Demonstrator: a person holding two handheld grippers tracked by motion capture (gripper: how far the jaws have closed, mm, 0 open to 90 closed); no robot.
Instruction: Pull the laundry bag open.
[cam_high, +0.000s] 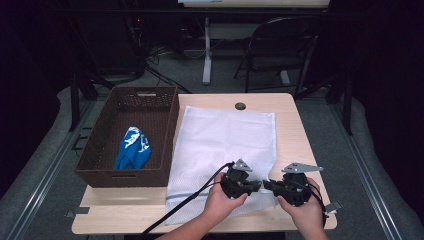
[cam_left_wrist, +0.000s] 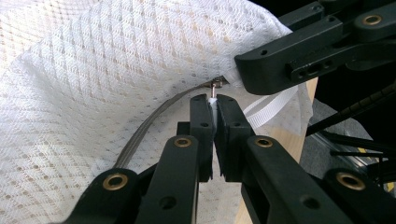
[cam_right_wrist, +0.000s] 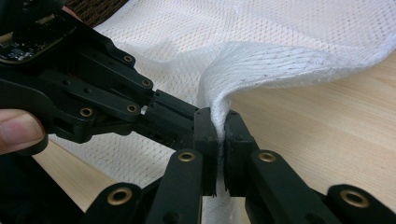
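Note:
A white mesh bag (cam_high: 225, 135) lies flat on the wooden table (cam_high: 295, 125), its zip along the near edge. At its front right corner the two grippers meet tip to tip. My left gripper (cam_high: 258, 185) (cam_left_wrist: 213, 100) is shut on a small white tab just below the metal zip pull (cam_left_wrist: 214, 86). The zip (cam_left_wrist: 149, 123) curves off to the lower left. My right gripper (cam_high: 267, 184) (cam_right_wrist: 218, 120) is shut on a raised fold of the mesh (cam_right_wrist: 243, 65), right beside the left gripper's jaws. A hand holds each gripper.
A brown woven basket (cam_high: 120, 177) stands at the table's left side with a blue patterned cloth (cam_high: 132, 148) inside. A small black disc (cam_high: 240, 106) sits at the table's far edge. A chair (cam_high: 280, 45) and table legs stand on the floor beyond.

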